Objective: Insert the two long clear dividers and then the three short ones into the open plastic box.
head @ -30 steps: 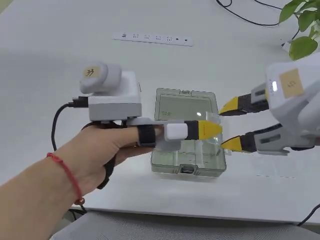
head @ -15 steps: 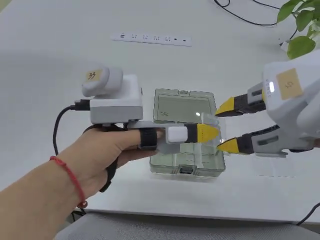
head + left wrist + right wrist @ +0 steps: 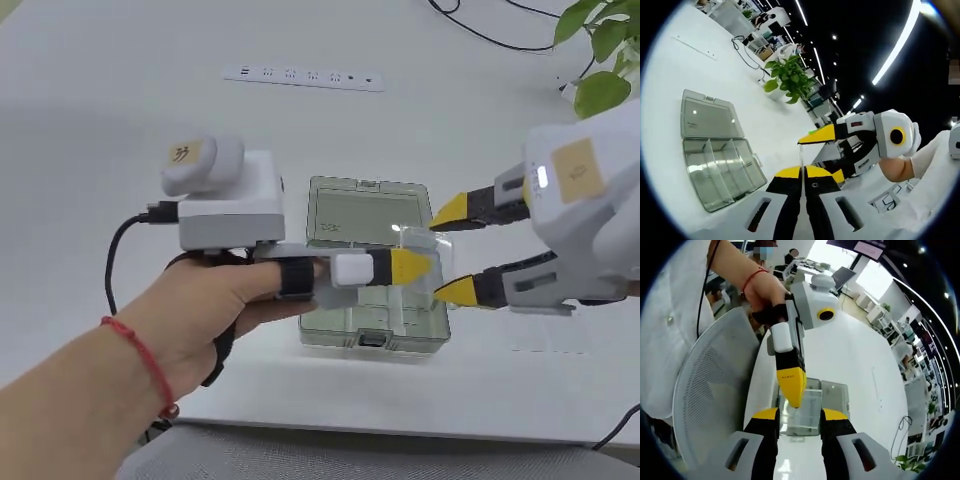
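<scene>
White matte bench (image 3: 150,120); clear rectangular box (image 3: 345,325), thin divider (image 3: 440,255)

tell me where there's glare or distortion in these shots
Head view: soft even light, small glare spot on the box lid. Left gripper view: fisheye curves the table edge; ceiling light strips blown out. Right gripper view: clear divider barely stands out.

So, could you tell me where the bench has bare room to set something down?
Bare bench between the power strip and the open box, and left of the cable. Crowded above the box, where left tongs and right tongs meet.
</scene>
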Action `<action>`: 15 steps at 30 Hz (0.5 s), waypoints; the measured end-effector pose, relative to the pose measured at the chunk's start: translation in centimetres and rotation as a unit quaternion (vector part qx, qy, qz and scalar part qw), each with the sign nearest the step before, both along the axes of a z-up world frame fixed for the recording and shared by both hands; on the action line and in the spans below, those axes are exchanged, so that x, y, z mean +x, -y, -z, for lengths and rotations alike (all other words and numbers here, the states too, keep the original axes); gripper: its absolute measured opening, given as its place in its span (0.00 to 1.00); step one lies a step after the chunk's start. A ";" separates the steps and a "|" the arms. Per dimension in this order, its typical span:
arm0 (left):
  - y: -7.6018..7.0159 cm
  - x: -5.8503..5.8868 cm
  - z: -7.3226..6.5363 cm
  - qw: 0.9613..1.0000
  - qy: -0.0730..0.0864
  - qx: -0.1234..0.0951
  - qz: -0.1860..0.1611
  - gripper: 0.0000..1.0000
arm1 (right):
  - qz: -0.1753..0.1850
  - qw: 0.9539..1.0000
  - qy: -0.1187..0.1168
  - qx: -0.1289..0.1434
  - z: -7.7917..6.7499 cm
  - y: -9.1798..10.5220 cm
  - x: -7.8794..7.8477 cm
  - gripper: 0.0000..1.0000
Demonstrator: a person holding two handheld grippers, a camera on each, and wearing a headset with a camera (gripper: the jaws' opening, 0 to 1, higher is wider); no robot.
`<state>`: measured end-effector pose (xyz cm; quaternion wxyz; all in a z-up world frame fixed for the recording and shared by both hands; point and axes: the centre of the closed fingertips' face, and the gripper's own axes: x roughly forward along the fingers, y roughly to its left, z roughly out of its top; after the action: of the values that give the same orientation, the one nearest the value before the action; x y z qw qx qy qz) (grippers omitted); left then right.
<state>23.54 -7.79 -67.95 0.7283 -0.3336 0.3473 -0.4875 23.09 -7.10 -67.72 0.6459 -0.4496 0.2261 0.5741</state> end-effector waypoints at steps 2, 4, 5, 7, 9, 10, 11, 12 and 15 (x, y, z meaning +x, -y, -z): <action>0.0 0.0 -0.3 1.000 -0.003 -0.012 -0.002 0.00 | 0.006 1.000 -0.004 0.005 -0.2 0.0 0.1 0.33; -0.2 0.2 -0.2 1.000 0.015 0.001 -0.001 0.00 | 0.006 1.000 0.000 0.006 -0.4 0.0 0.3 0.35; -0.2 0.1 -0.2 1.000 0.021 0.006 0.001 0.00 | 0.007 1.000 -0.001 0.007 -0.6 0.0 0.3 0.35; -0.3 0.1 -0.2 1.000 0.030 0.008 0.004 0.00 | 0.012 1.000 -0.007 0.019 -1.1 0.0 0.5 0.35; -0.3 -0.1 -0.2 0.998 0.055 0.019 0.014 0.00 | 0.018 0.999 -0.020 0.031 -1.5 0.0 0.6 0.34; -0.3 -0.1 -0.2 0.997 0.071 0.025 0.020 0.00 | 0.019 0.999 -0.028 0.036 -1.7 -0.1 0.5 0.34; -0.3 -0.3 -0.2 0.995 0.089 0.030 0.026 0.00 | 0.023 0.998 -0.037 0.043 -1.7 0.1 0.8 0.33; -0.3 -0.4 -0.3 0.994 0.099 0.033 0.031 0.00 | 0.024 0.998 -0.043 0.048 -1.8 0.2 0.9 0.33; -0.1 -1.1 -0.4 0.986 0.151 0.047 0.058 0.00 | 0.028 0.994 -0.081 0.064 -2.3 0.3 0.8 0.29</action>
<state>22.47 -7.64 -67.55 0.7582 -0.2006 0.2742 -0.5566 23.85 -7.44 -65.42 0.6685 -0.3529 0.2529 0.6038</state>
